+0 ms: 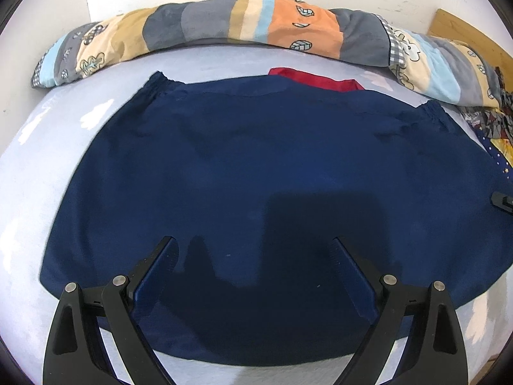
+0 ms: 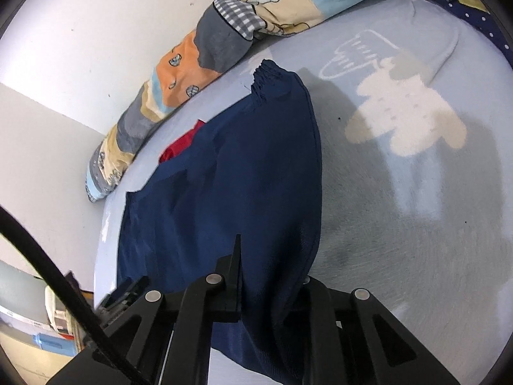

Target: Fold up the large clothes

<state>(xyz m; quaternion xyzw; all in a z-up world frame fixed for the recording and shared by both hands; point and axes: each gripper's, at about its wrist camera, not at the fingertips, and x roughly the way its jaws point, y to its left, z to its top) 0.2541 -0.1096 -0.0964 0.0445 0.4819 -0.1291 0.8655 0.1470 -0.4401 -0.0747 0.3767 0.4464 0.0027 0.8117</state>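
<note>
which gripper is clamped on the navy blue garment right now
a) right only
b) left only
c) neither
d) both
a: in the right wrist view the right gripper pinches the navy blue garment with cloth draped over it, while the left gripper stands wide open above the cloth.

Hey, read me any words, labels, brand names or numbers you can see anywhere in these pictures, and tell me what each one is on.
No readable text.
Patchwork quilt: only leaf and cloud drawings.
Light blue bedsheet: white cartoon prints, no lettering.
Navy garment: no label showing.
Boxes at the lower left of the right wrist view: a label strip, too blurred to read.
</note>
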